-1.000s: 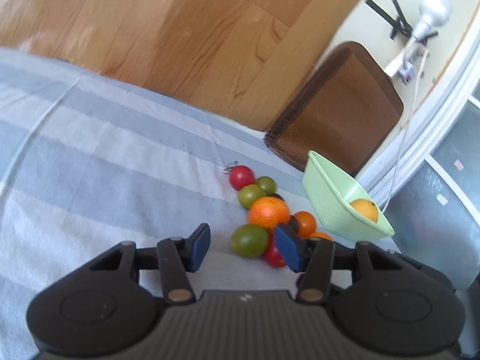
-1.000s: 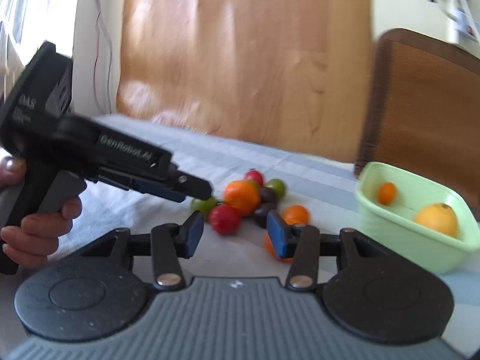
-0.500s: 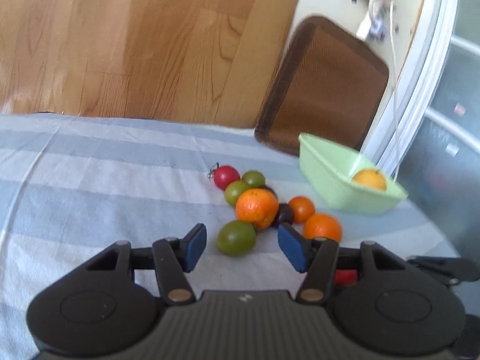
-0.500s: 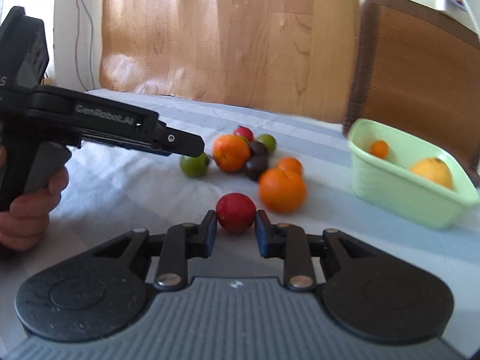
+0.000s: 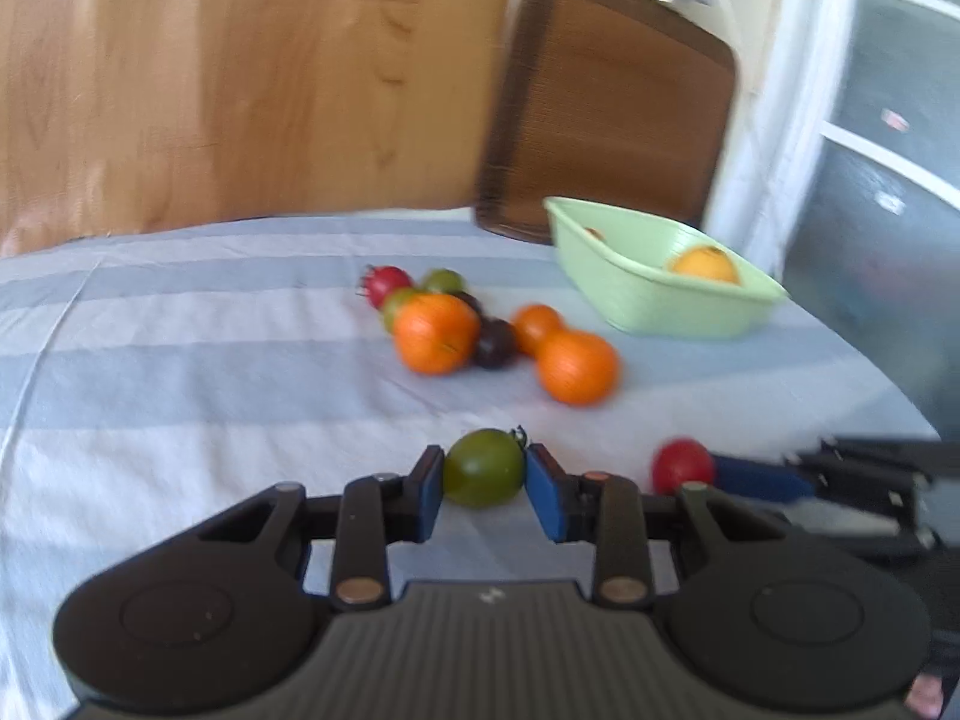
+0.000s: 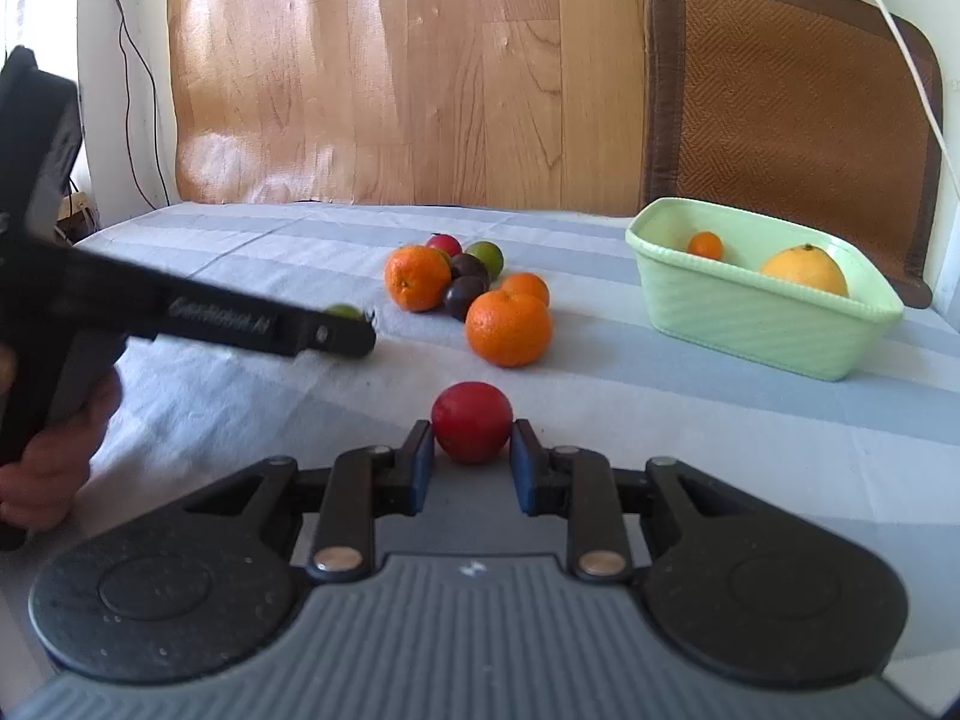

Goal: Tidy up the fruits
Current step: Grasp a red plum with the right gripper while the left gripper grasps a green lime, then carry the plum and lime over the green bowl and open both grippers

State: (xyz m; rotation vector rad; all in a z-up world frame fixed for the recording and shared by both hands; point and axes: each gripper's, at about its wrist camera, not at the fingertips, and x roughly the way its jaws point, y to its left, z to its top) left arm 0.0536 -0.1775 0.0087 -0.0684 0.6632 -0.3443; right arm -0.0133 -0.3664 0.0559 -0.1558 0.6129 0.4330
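The striped cloth [image 6: 240,420] covers the tabletop, a soft bed on which round fruit can roll with the lightest nudge. The pale green basket [image 6: 750,324] stands toward the right, well apart from both claws, with a yellow-orange citrus [image 6: 804,270] and one small orange fruit [image 6: 705,245] already inside; its walls look thin and light, so fruit is best lowered in, not dropped.

The loose pile [image 6: 474,288] lies in the middle of the cloth: firm, dimpled oranges that should bear a squeeze well, and smaller dark and green fruits.

The left claw [image 5: 485,480] has just closed, and its blue pads press on either side of a green tomato [image 5: 483,468] at its widest girth. That is the right place to hold it (smooth, taut skin slips if pinched high or low), and it likely bruises under hard pressure.

The right claw [image 6: 471,456] is clenched on a red tomato [image 6: 472,422], pads at its flanks, the fruit down near the cloth. It looks light, glossy and just as tender; a gentle, centred grip should serve.
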